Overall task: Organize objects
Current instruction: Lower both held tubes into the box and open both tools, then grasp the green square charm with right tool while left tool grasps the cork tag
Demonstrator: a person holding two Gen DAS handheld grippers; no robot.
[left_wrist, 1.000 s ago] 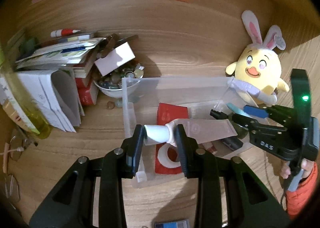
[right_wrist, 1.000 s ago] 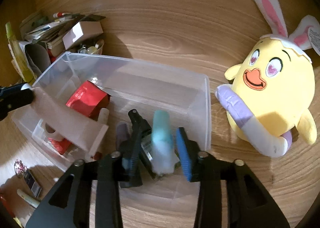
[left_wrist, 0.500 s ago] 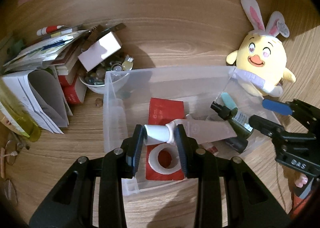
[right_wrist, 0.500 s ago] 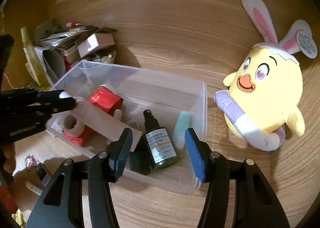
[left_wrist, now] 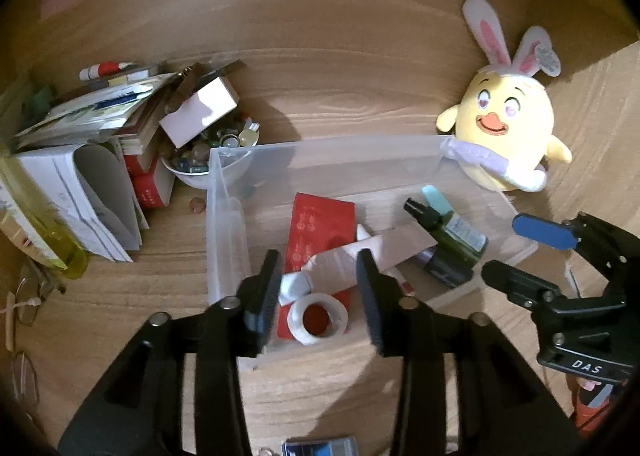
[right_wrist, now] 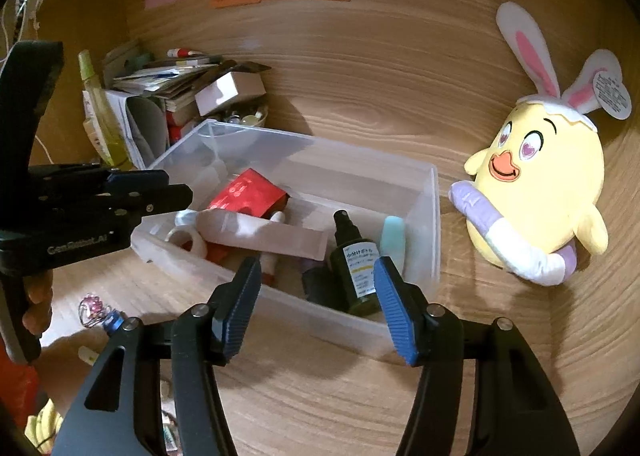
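Both the left gripper (left_wrist: 318, 292) and right gripper (right_wrist: 316, 306), jaws just opened and empty, have dropped items into the clear bin (right_wrist: 424, 216), so the next move is fetching another loose object.

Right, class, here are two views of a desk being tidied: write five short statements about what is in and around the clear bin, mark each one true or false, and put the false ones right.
1. The red packet lies inside the clear bin. True.
2. The plush chick sits inside the bin. False: it stands on the desk outside the bin's end wall.
3. The dark spray bottle is in the bin beside a pale teal item. True.
4. The right gripper is clamped on the spray bottle. False: its jaws have just been opening and stand apart with nothing between them.
5. The roll of white tape hangs from the left gripper. False: it lies in the bin on the red packet.
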